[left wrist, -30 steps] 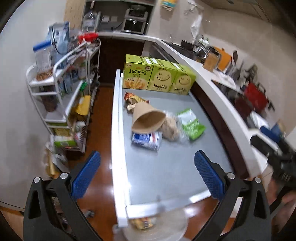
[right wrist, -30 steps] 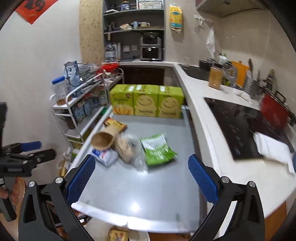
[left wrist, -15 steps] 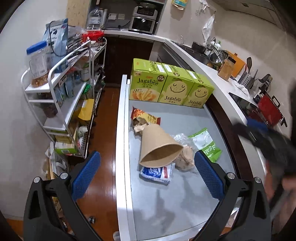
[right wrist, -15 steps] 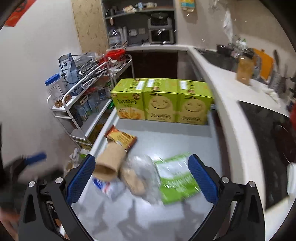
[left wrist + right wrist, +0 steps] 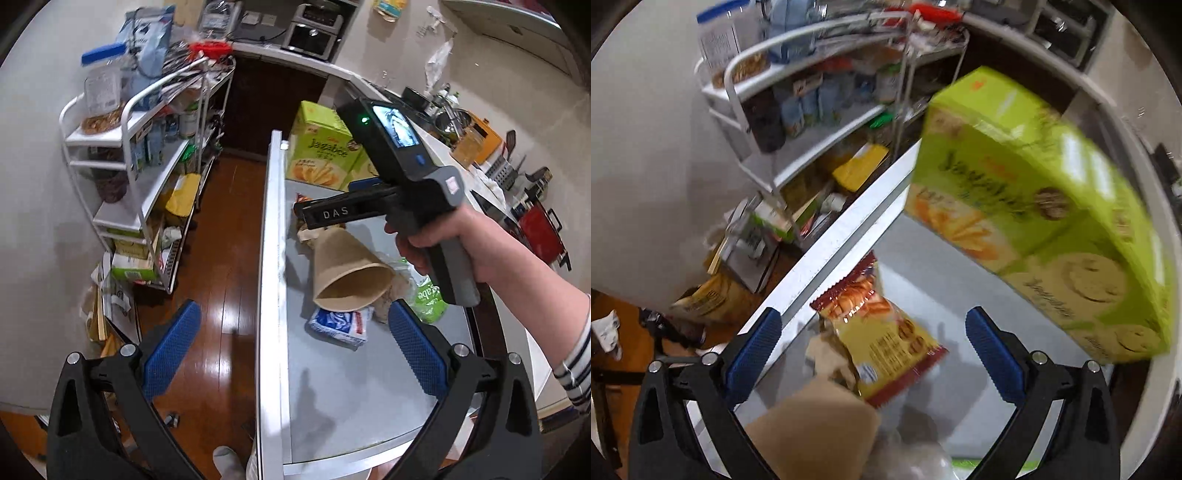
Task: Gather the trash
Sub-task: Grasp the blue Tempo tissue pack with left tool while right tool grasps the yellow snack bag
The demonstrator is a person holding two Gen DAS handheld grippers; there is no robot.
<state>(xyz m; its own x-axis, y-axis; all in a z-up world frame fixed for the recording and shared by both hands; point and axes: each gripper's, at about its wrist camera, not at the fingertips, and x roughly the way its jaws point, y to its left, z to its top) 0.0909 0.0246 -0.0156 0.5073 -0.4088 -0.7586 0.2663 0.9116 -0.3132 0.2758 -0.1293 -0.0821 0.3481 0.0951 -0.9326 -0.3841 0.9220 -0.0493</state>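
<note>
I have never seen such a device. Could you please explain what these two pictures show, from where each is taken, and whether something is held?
No robot: a person holds a handheld gripper in each hand, each with a forward-looking camera. The left view shows the open left gripper and the hand carrying the other tool. The right view shows the right gripper, whose jaws have just been closing; they hold nothing. On the grey table lie a brown paper cup on its side, a red-yellow snack wrapper, a blue-white packet, a green bag, and green Jagabee boxes.

The right gripper (image 5: 873,339), jaws just closing but still wide, hangs over a snack bag (image 5: 882,332) on the table (image 5: 934,280), beside green boxes (image 5: 1034,206).
</note>
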